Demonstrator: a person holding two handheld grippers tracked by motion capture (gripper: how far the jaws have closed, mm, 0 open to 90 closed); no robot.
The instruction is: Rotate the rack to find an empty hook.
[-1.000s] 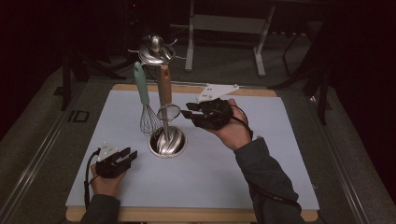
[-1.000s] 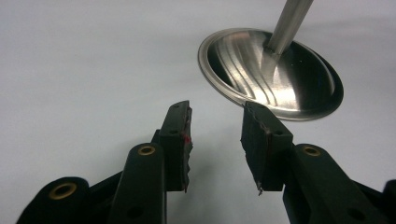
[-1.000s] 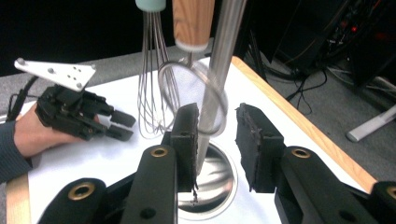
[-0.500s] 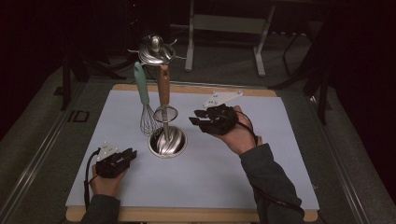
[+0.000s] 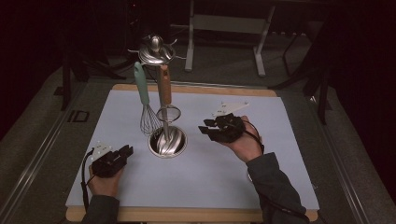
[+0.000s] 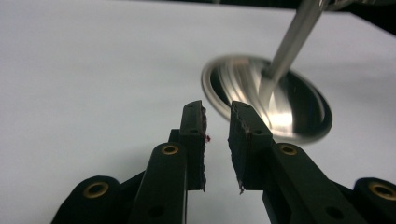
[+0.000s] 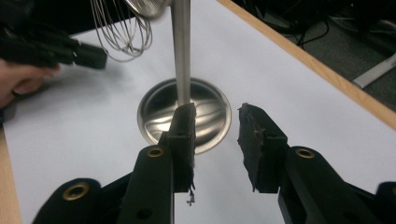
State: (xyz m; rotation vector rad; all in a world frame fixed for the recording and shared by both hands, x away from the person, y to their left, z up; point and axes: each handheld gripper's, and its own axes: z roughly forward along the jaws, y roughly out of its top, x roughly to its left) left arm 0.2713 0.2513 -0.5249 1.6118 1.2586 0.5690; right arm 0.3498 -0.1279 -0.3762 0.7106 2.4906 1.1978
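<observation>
Steel is what you could knock: the round polished steel base (image 5: 167, 141) of the utensil stand sits mid-mat, its thin post (image 5: 164, 122) carrying a green-handled wire whisk (image 5: 145, 108), so a careless swing could tip it. Your left gripper (image 6: 216, 116) has just been closing, narrowly apart on nothing. Your right gripper (image 7: 215, 122) has been opening, empty, beside the base.

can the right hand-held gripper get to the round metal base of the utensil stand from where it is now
Probably yes. The right hand-held gripper points at the stand's base with open, empty jaws, and only bare mat lies between them. The whisk hangs on the far side, out of the way.
</observation>
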